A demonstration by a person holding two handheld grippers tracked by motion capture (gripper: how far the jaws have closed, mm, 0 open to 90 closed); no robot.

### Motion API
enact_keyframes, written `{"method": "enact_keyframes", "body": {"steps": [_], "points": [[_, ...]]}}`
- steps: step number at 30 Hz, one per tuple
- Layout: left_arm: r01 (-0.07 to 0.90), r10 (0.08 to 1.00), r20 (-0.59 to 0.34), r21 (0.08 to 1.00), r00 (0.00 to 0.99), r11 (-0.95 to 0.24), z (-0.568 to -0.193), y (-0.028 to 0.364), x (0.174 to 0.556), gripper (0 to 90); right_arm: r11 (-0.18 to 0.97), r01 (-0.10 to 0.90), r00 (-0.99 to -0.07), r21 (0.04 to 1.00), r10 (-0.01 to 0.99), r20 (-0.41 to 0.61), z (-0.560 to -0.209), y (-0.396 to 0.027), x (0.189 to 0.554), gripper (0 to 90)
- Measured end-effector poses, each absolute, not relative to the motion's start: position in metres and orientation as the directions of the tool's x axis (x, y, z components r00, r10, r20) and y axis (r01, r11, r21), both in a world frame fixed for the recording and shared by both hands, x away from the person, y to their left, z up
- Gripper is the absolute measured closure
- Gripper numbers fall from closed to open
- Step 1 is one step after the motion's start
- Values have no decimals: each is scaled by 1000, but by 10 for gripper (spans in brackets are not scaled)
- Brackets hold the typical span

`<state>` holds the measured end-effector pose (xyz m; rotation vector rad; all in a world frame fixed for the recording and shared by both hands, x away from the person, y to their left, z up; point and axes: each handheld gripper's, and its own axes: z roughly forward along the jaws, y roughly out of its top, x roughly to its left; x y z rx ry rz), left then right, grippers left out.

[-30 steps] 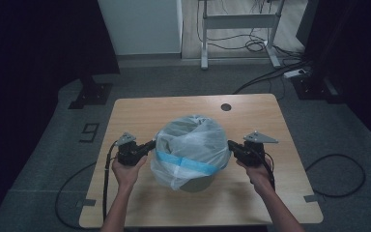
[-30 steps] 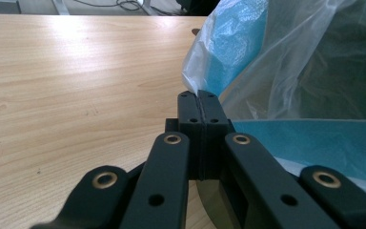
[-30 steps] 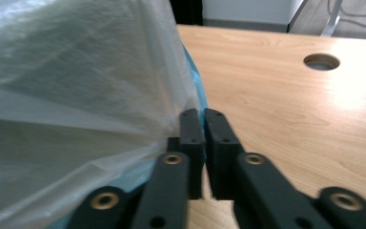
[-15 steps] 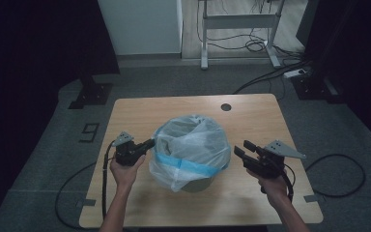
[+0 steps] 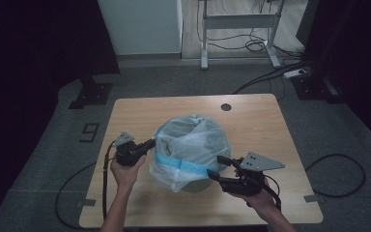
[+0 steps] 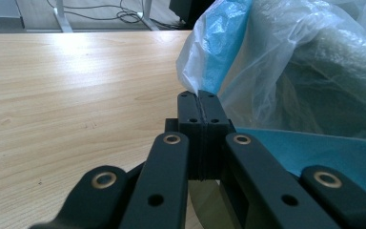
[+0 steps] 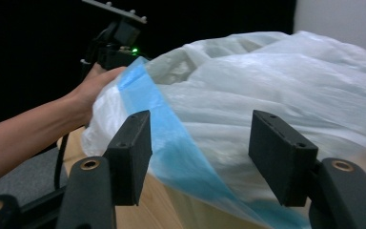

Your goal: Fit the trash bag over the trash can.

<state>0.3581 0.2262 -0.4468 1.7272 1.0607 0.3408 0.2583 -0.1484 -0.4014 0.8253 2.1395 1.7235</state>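
Dark room; bag (image 5: 191, 147) blue band (right gripper (image 7: 200, 157) view) between open jaws.

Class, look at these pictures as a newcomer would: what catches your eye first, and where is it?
A puffy translucent plastic bag with a blue band, draped over a bin, sits mid-table. The left claw is shut at the bag's left edge. The right claw, jaws just opening, is apart from its right side.
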Motion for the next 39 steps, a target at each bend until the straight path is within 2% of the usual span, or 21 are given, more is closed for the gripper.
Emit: {"method": "enact_keyframes", "body": {"steps": [5, 8, 9, 13, 16, 18, 22, 28, 33, 39], "points": [[487, 783, -252, 870, 569, -74, -446, 226, 357, 894, 173, 221, -830, 960, 551, 91, -403, -139, 256, 395], [487, 784, -254, 870, 567, -70, -447, 226, 357, 893, 193, 196, -836, 961, 546, 61, -403, -137, 253, 433], [487, 784, -255, 871, 567, -69, -447, 226, 357, 893, 223, 149, -829, 963, 559, -2, -404, -135, 248, 488], [486, 784, -254, 871, 566, -68, -447, 227, 356, 894, 247, 100, -811, 964, 581, -65, -405, -134, 242, 638], [485, 784, -254, 872, 566, -68, -446, 227, 356, 894, 264, 64, -791, 962, 602, -113, -406, -134, 239, 698], [485, 785, -255, 872, 565, -67, -446, 227, 356, 893, 266, 53, -789, 962, 602, -123, -406, -135, 236, 699], [484, 784, -255, 872, 566, -65, -446, 226, 356, 894, 242, 58, -808, 968, 581, -97, -402, -134, 234, 584], [484, 782, -256, 872, 569, -66, -446, 225, 357, 893, 195, 120, -853, 973, 522, 1, -392, -123, 243, 505], [484, 779, -259, 873, 571, -64, -446, 224, 357, 893, 188, 186, -874, 964, 480, 75, -386, -108, 259, 477], [483, 779, -261, 873, 570, -61, -446, 225, 357, 894, 228, 216, -881, 949, 465, 89, -381, -90, 268, 461]]}}
